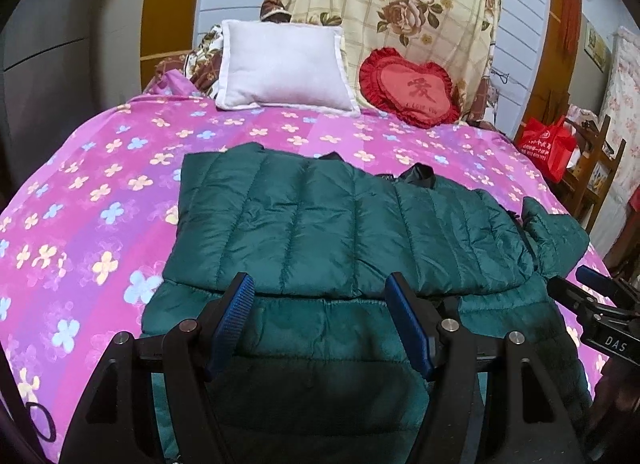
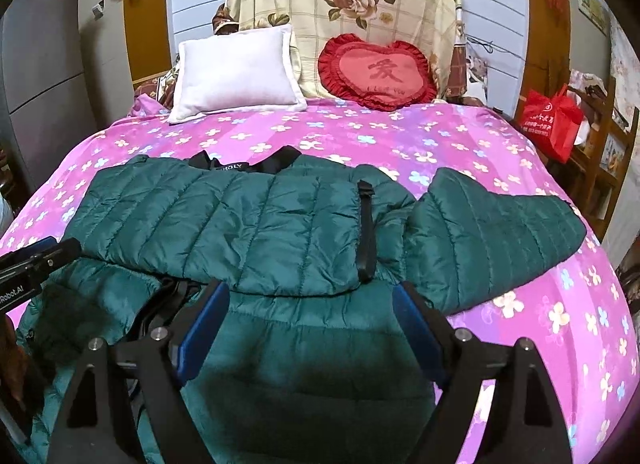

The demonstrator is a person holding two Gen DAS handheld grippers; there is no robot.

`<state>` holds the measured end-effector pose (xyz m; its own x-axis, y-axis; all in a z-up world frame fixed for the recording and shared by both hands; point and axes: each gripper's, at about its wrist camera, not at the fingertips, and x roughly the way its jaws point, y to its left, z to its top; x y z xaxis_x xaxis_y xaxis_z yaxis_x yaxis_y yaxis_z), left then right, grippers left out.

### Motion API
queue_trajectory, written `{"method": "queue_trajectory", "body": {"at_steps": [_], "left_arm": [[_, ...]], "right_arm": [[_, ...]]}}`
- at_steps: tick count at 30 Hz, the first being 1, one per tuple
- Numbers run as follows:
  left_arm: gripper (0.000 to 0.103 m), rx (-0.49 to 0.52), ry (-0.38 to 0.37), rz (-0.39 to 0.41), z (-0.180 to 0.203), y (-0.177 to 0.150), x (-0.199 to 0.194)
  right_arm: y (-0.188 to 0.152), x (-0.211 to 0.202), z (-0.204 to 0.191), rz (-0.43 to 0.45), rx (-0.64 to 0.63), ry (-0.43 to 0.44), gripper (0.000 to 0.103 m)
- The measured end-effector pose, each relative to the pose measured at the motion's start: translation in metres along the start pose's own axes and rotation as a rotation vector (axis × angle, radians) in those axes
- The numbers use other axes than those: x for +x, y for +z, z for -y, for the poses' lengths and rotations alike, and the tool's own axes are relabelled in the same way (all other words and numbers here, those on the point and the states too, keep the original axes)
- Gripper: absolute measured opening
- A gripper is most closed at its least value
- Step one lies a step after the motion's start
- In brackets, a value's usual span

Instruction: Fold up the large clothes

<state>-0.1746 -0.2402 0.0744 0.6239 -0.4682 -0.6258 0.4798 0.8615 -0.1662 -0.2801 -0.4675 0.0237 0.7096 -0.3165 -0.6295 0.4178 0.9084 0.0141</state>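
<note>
Green quilted jacket (image 2: 256, 232) lies half-folded on the floral bedspread (image 2: 520, 144) — sleeve out.

Even indoor light, sharp centre, fisheye-bent dark corners, shadows beneath each tool.

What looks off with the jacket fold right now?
One sleeve of the green puffer jacket still sticks out sideways onto the pink floral bedspread instead of lying tucked over the body. A black strap lies loose across the fold. Nothing looks damaged.
</note>
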Motion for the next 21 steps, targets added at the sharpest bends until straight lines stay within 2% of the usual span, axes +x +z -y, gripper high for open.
{"method": "queue_trajectory", "body": {"at_steps": [6,21], "left_arm": [[0.050,0.012,0.002,0.021,0.001,0.002,-0.005],[0.050,0.001,0.027,0.000,-0.004,0.001,0.003]], "right_arm": [[-0.002,-0.002,0.004,0.001,0.011,-0.017,0.088],[-0.005,0.007,0.014,-0.029,0.041,-0.037,0.088]]}}
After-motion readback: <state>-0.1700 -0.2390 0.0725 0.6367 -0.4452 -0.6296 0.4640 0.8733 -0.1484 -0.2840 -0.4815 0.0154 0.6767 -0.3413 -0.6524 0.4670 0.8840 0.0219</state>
